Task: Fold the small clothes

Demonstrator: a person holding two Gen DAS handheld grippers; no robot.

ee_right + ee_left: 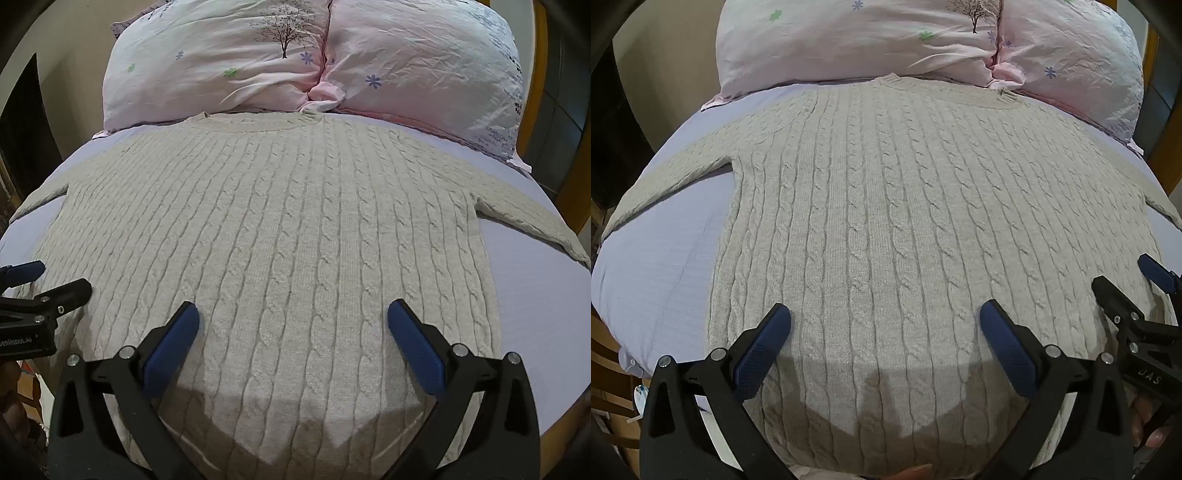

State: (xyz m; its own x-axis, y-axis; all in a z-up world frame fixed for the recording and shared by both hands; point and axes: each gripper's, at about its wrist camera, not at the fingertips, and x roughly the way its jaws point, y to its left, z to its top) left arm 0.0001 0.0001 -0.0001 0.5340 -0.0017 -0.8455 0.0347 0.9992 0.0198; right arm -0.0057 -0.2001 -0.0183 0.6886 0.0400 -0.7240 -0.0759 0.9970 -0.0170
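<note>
A grey cable-knit sweater point(886, 206) lies flat on the lavender bed sheet point(665, 266), collar towards the pillows, both sleeves spread out to the sides. It also fills the right wrist view point(288, 229). My left gripper point(885, 325) is open and empty, hovering above the sweater's lower part near the hem. My right gripper point(293, 323) is open and empty too, over the hem a little further right. The right gripper shows at the right edge of the left wrist view point(1126, 288), and the left gripper at the left edge of the right wrist view point(48, 284).
Two pink floral pillows point(229, 62) lie at the head of the bed, right behind the collar. A wooden bed frame point(554, 110) runs along the right side. Bare sheet point(546, 295) lies to the right of the sweater, and a dark doorway point(26, 129) is at the left.
</note>
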